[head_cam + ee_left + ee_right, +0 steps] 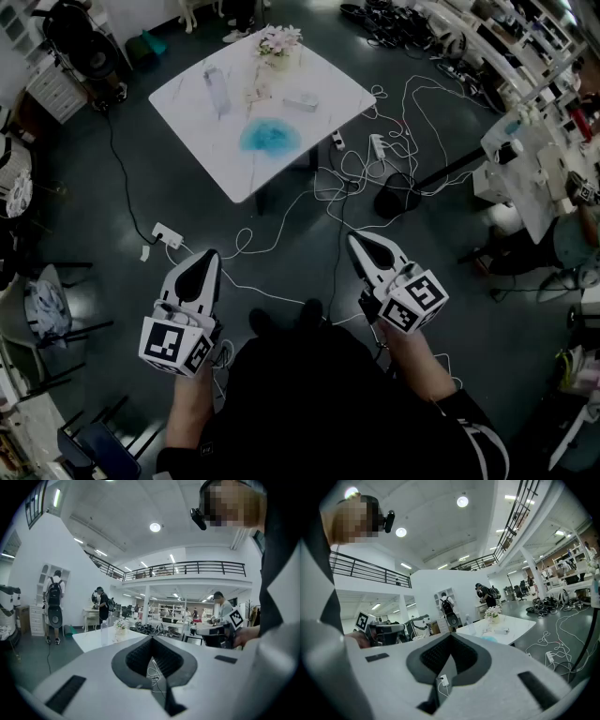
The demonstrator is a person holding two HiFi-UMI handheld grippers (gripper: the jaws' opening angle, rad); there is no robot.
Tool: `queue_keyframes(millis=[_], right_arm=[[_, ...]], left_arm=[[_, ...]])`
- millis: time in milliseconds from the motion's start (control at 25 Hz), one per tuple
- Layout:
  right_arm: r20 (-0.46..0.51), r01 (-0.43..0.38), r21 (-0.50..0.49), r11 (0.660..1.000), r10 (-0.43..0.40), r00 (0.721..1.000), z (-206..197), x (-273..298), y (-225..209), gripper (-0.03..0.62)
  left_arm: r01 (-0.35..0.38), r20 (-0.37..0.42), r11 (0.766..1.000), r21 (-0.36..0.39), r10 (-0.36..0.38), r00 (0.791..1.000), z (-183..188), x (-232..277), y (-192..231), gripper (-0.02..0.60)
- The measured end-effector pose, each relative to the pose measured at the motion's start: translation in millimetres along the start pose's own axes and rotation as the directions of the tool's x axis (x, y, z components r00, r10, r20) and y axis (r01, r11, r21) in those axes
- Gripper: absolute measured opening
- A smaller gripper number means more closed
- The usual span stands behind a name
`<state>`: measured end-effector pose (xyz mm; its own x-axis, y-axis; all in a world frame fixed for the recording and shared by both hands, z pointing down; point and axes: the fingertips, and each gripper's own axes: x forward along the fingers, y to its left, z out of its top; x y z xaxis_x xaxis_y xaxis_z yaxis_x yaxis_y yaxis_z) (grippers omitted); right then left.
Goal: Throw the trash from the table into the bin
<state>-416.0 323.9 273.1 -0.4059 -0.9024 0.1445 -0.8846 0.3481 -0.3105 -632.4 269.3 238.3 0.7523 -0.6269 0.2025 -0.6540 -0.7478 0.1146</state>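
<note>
We are holding the left gripper (207, 255) and right gripper (356, 240) well short of the bench (192, 98), both with jaws closed tip to tip on nothing. We are judging this as the approach step. The blue trash (269, 137) is lying near the bench's closest edge. The next move is calling for walking in and opening the jaws.

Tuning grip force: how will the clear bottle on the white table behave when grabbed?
The clear bottle stands tall and narrow, so a side push probably tips it. It looks see-through, possibly empty: likely light, and thin walls may dent.
</note>
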Motion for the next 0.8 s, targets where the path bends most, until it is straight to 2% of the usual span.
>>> queue_keyframes(millis=[120, 520, 800], right_arm=[[0.003, -0.003, -0.004, 1.000, 0.003, 1.000, 0, 0, -4, 0.003], [0.050, 0.037, -0.004, 0.999, -0.037, 0.998, 9, -34, -40, 0.003], [0.071, -0.004, -0.013, 1.000, 0.004, 0.997, 18, -62, -64, 0.003]], left_arm=[[0.014, 0.022, 1.000, 0.012, -0.014, 1.000, -6, 5, 0, 0.014], [0.027, 0.002, 0.999, 0.022, -0.027, 1.000, -2, 35, -29, 0.014], [-0.002, 0.016, 1.000, 0.028, 0.002, 1.000, -1, 60, -55, 0.014]])
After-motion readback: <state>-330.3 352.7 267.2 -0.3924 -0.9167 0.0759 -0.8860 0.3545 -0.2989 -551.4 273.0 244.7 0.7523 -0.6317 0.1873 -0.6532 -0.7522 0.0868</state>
